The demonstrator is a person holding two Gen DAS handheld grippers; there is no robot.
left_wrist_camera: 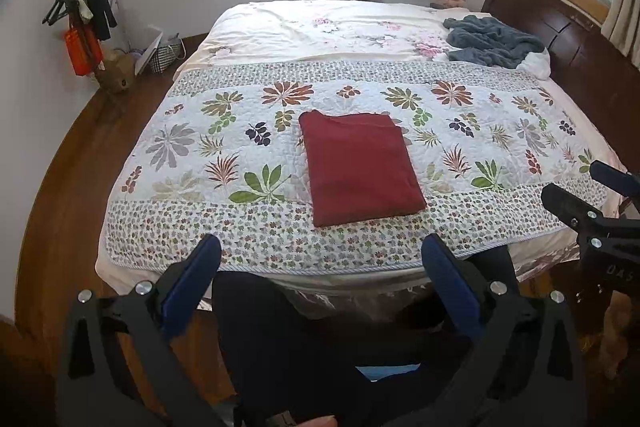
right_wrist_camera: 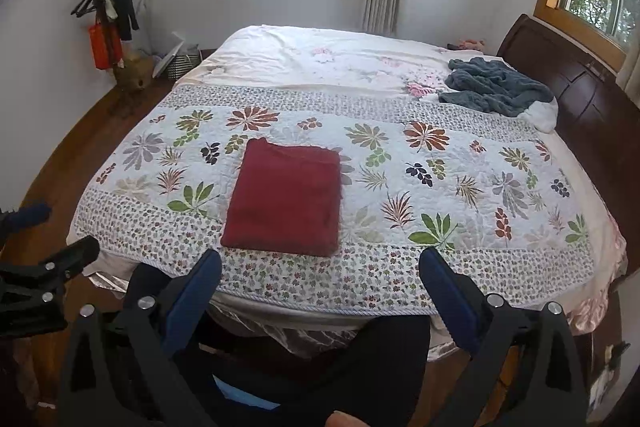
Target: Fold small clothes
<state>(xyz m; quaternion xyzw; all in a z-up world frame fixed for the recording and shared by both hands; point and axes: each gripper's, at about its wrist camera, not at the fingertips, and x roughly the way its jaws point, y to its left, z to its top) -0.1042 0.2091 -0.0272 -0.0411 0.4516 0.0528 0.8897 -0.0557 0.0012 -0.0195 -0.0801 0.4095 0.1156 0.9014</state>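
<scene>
A dark red garment (left_wrist_camera: 360, 167) (right_wrist_camera: 286, 199) lies folded into a neat rectangle on the leaf-patterned quilt (left_wrist_camera: 180, 147) (right_wrist_camera: 440, 167) near the bed's front edge. My left gripper (left_wrist_camera: 320, 255) hangs open in front of the bed edge, short of the garment, nothing between its blue-padded fingers. My right gripper (right_wrist_camera: 320, 267) is likewise open and empty, held back from the garment's near edge. Each gripper shows at the side of the other's view: the right gripper (left_wrist_camera: 588, 183) at the right of the left wrist view, the left gripper (right_wrist_camera: 60, 231) at the left of the right wrist view.
A crumpled grey-blue blanket (left_wrist_camera: 492, 41) (right_wrist_camera: 496, 91) lies at the far right by the dark wooden headboard (left_wrist_camera: 560, 27). A coat stand (left_wrist_camera: 80, 19) with hangers and a red bag stands at the left wall. Wooden floor surrounds the bed. The person's dark-clad legs are below the grippers.
</scene>
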